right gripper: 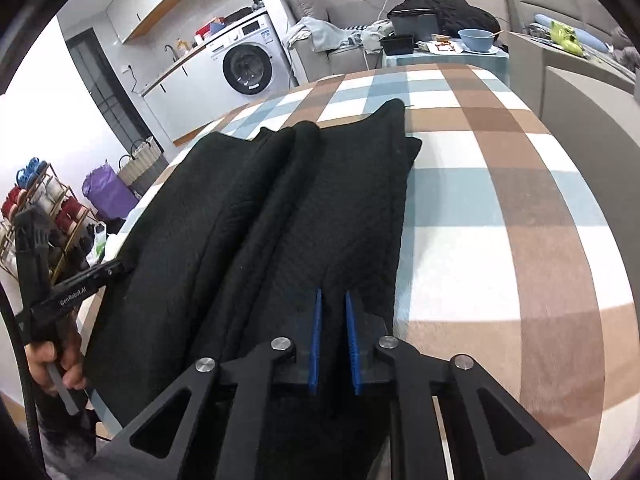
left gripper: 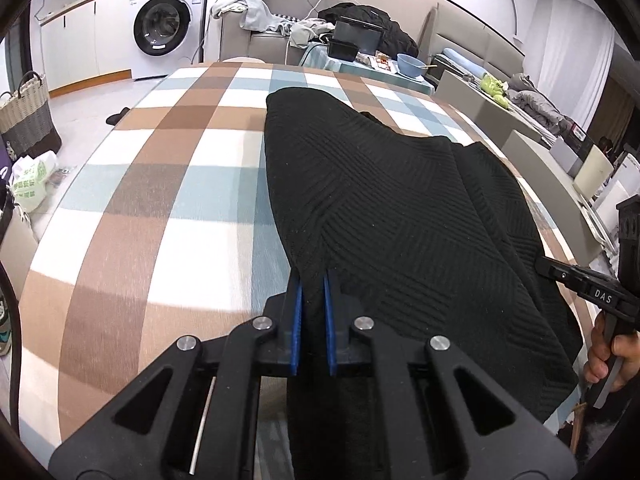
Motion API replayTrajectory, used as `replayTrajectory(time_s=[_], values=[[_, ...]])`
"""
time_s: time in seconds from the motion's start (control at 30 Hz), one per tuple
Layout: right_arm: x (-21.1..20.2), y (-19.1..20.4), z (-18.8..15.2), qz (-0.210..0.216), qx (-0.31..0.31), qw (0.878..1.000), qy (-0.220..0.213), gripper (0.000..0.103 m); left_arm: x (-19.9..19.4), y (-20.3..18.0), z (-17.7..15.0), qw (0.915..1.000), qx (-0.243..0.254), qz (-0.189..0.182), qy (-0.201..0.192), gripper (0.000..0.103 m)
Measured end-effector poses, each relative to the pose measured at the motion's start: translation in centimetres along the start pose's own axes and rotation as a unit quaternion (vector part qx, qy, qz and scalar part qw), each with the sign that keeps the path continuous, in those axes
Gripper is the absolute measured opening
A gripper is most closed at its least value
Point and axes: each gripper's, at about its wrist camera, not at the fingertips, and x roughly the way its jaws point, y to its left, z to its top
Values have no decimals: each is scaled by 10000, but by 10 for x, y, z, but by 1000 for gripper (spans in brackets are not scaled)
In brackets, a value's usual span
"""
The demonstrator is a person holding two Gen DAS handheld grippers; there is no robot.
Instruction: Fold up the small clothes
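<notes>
A black ribbed knit garment [left gripper: 380, 200] lies lengthwise on a table under a brown, blue and white checked cloth [left gripper: 160, 200]. In the left wrist view my left gripper [left gripper: 311, 276] is shut on the garment's near edge, with cloth pinched between its blue pads. My right gripper [left gripper: 542, 264] comes in from the right edge, held by a hand, with its tip at the garment's right side. In the right wrist view the garment [right gripper: 280, 200] shows long folds. My right gripper [right gripper: 333, 294] is shut on its near edge, and the left gripper [right gripper: 118, 269] touches its left side.
Beyond the table's far end stand a washing machine [left gripper: 162, 26], a sofa piled with clothes [left gripper: 256, 12] and a small table with a blue bowl [left gripper: 410, 65]. A woven basket [left gripper: 24, 116] and bags sit on the floor at left. A shoe rack [right gripper: 40, 208] stands by the wall.
</notes>
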Motion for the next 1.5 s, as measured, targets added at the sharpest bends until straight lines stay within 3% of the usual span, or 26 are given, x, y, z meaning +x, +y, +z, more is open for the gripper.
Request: replayTrajectory(time_s=[0.23,0.33,0.37,0.4,0.47,0.53,0.6,0.8,0.93,0.97,1.07,1.17,1.23,1.33,1.4,1.5], values=[[11,1,14,-160,34,9998,57,12,13,2,14,10000,1,61,36,8],[-1,2,12,-192,33,9998,4,20,9,3,11,9998,-76,186,60,16],[-7,2,11,-176,60,9998,-62,29,7,2,10,9997,-78,207,61,17],[-14,3,10,-151,74,9997,-178,42,4,1,8,9997,-50,250,52,21],[-30,8,8,-60,-5,9991,-419,44,-3,-2,6,9994,52,335,-4,30],[-36,18,8,24,-116,9991,-406,45,-12,-7,3,9989,146,436,-98,55],[-38,26,8,161,-155,9990,-398,49,-20,-10,1,9985,194,467,-213,63],[-20,50,7,471,-363,9981,-136,49,-37,-17,-7,9988,267,329,-248,79],[5,59,9,534,-475,9973,144,49,-41,-21,-12,9992,245,240,-205,81],[15,61,9,523,-453,9973,255,48,-41,-22,-12,9992,237,241,-192,81],[33,62,12,547,-403,9970,382,33,-41,-23,-12,9993,247,206,-189,81],[40,67,19,549,-477,9969,311,8,-42,-23,-12,9994,242,165,-206,81],[36,72,22,537,-556,9968,190,6,-45,-22,-12,9994,228,153,-224,81],[1,78,27,578,-731,9946,-462,4,-46,-20,-11,9992,204,135,-303,82],[-8,71,27,448,-673,9955,-501,4,-45,-19,-10,9993,205,153,-287,82],[10,48,21,-69,-391,9991,-174,4,-40,-18,-12,9995,180,172,-201,82]])
